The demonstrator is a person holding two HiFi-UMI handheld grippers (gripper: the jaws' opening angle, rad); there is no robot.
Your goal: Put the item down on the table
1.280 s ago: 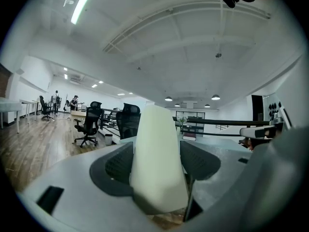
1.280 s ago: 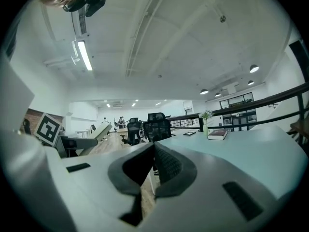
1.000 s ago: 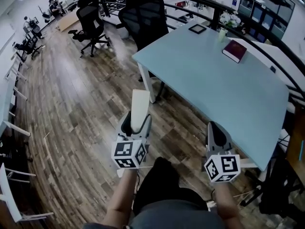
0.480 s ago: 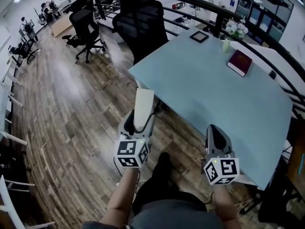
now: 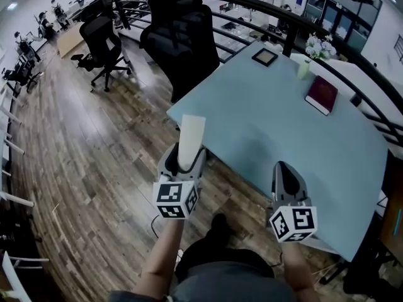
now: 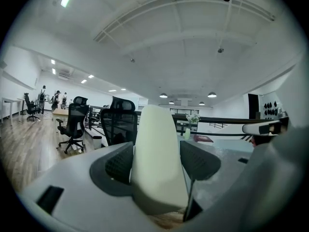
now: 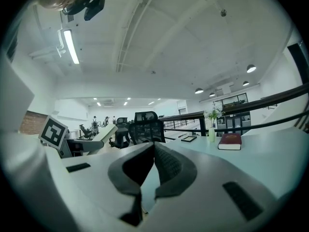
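A cream, flat tapered item [image 5: 189,141] stands upright in my left gripper [image 5: 181,162], whose jaws are shut on its lower part; in the left gripper view the item [image 6: 157,158] fills the gap between the jaws. The gripper hangs over the wooden floor just short of the near left corner of the light blue table [image 5: 283,131]. My right gripper [image 5: 286,180] is shut and holds nothing, low over the table's near edge; its jaws meet at the tips in the right gripper view [image 7: 153,146].
On the table's far side lie a dark red book [image 5: 322,94], a small black-framed tablet [image 5: 264,56] and a vase of white flowers [image 5: 308,58]. Black office chairs [image 5: 179,43] stand beyond the table's left end, and a dark railing [image 5: 252,8] runs behind.
Both grippers and the view have moved forward towards the table; the left gripper still holds the cream item upright. The table now lies closer under the right gripper.
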